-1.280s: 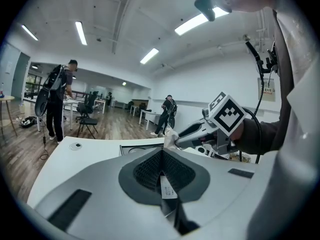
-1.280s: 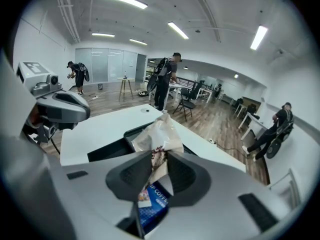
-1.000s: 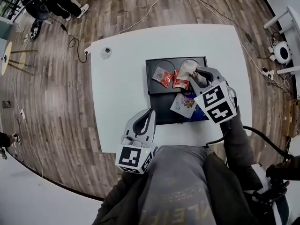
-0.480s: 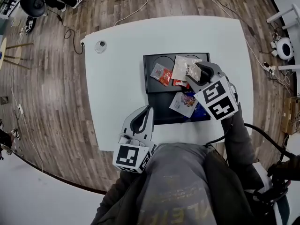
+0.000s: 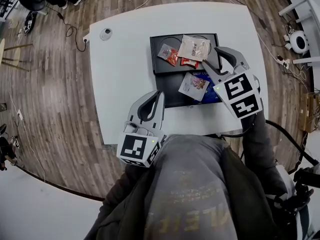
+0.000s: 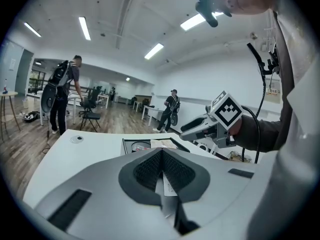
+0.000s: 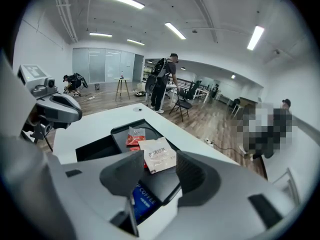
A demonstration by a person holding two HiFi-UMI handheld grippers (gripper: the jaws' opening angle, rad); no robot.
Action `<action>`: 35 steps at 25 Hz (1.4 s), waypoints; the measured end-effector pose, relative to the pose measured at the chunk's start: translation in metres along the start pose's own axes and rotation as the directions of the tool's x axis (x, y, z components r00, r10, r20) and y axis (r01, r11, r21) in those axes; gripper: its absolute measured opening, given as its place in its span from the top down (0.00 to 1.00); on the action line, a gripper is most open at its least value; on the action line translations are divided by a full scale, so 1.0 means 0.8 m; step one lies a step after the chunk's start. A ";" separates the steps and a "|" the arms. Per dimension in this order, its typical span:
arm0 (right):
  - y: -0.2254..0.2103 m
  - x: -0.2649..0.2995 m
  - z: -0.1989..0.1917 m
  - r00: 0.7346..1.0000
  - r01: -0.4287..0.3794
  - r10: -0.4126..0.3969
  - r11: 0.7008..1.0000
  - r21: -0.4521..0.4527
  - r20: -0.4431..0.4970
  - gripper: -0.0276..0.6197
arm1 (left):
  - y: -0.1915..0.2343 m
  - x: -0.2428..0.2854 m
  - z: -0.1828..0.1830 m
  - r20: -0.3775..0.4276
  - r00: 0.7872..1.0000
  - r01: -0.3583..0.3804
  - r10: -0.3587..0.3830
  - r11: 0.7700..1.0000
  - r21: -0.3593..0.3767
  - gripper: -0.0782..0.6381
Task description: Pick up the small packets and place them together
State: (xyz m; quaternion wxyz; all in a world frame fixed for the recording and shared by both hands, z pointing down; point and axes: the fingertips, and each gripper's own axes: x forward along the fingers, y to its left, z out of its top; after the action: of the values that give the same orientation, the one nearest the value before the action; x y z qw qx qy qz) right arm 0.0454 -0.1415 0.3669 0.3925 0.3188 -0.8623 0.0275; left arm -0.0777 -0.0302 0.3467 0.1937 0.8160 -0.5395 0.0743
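**Q:** White table (image 5: 120, 79), starting at the near edge. What is there?

**A:** The left gripper (image 5: 156, 96) hangs over that edge. Its jaws are pressed together and hold nothing.

**Q:** And the other tool?

**A:** Farther in, the right gripper (image 5: 212, 59) is over the black tray (image 5: 159, 67) with its jaws spread wide and nothing held. No pad presses on the white packet (image 5: 194, 48), which lies flat on the tray just ahead of them.

**Q:** Where are the other packets?

**A:** Closest on the tray, a pale packet (image 5: 194, 84) lies on top of a blue coffee pack (image 5: 214, 95). Beyond these, the white packet overlaps one red packet (image 5: 189, 62). A second red packet (image 5: 168, 54) lies just to the left of that.

**Q:** Anything past the tray?

**A:** A small round disc (image 5: 105, 33) sits at the table's far left corner, with wood floor (image 5: 50, 84) beyond.
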 end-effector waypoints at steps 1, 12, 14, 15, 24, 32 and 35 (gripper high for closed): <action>0.006 -0.006 -0.008 1.000 -0.002 0.002 1.000 0.006 -0.006 0.64 | -0.006 -0.002 -0.001 -0.002 1.000 0.012 -0.012 1.000 0.002 0.90; 0.117 0.005 -0.102 0.968 -0.204 0.209 0.978 0.053 -0.140 0.64 | -0.034 -0.020 -0.011 -0.031 0.998 0.051 -0.050 0.998 0.032 0.90; 0.127 0.014 -0.104 0.962 -0.224 0.227 0.974 0.036 -0.152 0.64 | -0.031 -0.021 -0.010 -0.037 0.999 0.041 -0.039 0.999 0.030 0.90; 0.130 0.018 -0.105 0.959 -0.233 0.235 0.972 0.031 -0.160 0.64 | -0.028 -0.021 -0.010 -0.039 0.999 0.034 -0.033 0.999 0.028 0.90; 0.132 0.051 -0.122 0.935 -0.253 0.237 0.967 -0.026 -0.265 0.64 | -0.012 -0.012 -0.016 -0.056 0.998 -0.003 0.002 1.000 -0.004 0.90; 0.131 0.070 -0.143 0.880 -0.240 0.175 0.966 -0.095 -0.441 0.60 | -0.003 -0.001 -0.025 -0.065 0.998 -0.008 0.006 1.000 -0.027 0.90; 0.133 0.072 -0.146 0.876 -0.248 0.160 0.959 -0.140 -0.456 0.66 | -0.003 0.001 -0.026 -0.064 0.998 -0.006 0.003 0.999 -0.033 0.90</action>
State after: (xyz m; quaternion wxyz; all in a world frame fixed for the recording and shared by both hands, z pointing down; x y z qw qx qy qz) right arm 0.0334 -0.0523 0.5094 0.6011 0.1715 -0.7785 0.0561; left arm -0.0732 -0.0215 0.3656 0.2244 0.8087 -0.5360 0.0918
